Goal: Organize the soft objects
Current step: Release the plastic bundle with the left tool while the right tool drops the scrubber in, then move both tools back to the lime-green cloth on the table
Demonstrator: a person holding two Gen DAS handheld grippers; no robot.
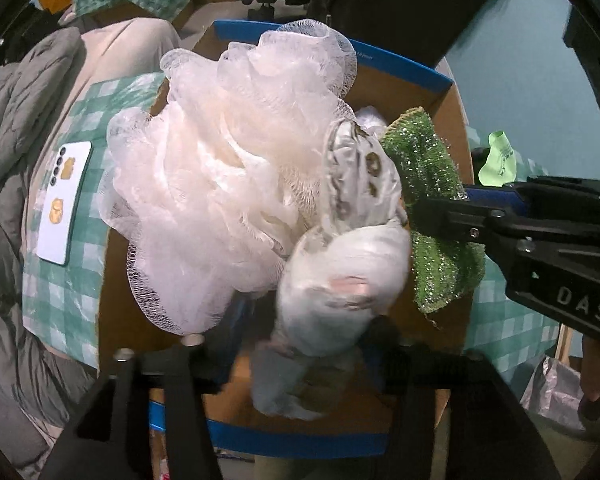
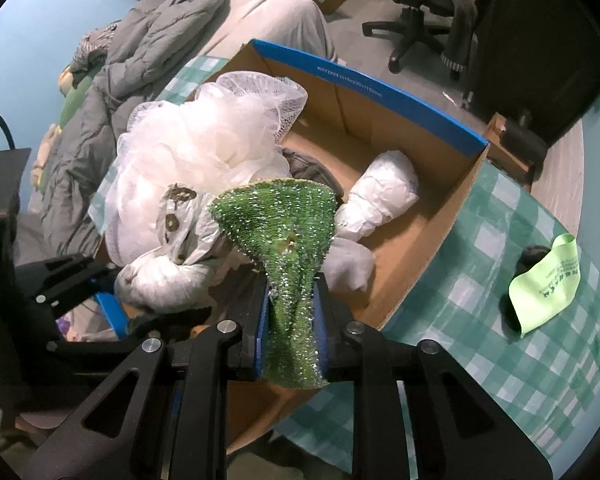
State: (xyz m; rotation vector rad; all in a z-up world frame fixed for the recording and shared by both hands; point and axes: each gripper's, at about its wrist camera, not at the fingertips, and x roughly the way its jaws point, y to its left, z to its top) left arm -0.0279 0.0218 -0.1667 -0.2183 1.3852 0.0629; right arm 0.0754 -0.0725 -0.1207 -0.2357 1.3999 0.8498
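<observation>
The right gripper (image 2: 292,316) pinches the green scrubber (image 2: 284,228) over the box (image 2: 400,96), probably to drop it inside. The left gripper (image 1: 288,356) has its jaws half open; the blurred white bundle (image 1: 340,280) sits between them above the box, beside the loofah (image 1: 228,152), and I cannot tell if they press it.

Your right gripper (image 2: 292,320) pinches a glittery green scrubbing cloth (image 2: 284,232) between its blue pads, the cloth fanning out above an open cardboard box with blue-edged flaps (image 2: 380,92). At the box's left side a big white mesh bath pouf (image 2: 204,140) bulges over a knotted grey patterned cloth bundle (image 2: 172,248). Farther in lies a white wrapped bundle (image 2: 384,188). To your right, a pale green band (image 2: 548,284) rests on the green checked tablecloth (image 2: 480,340).
</observation>
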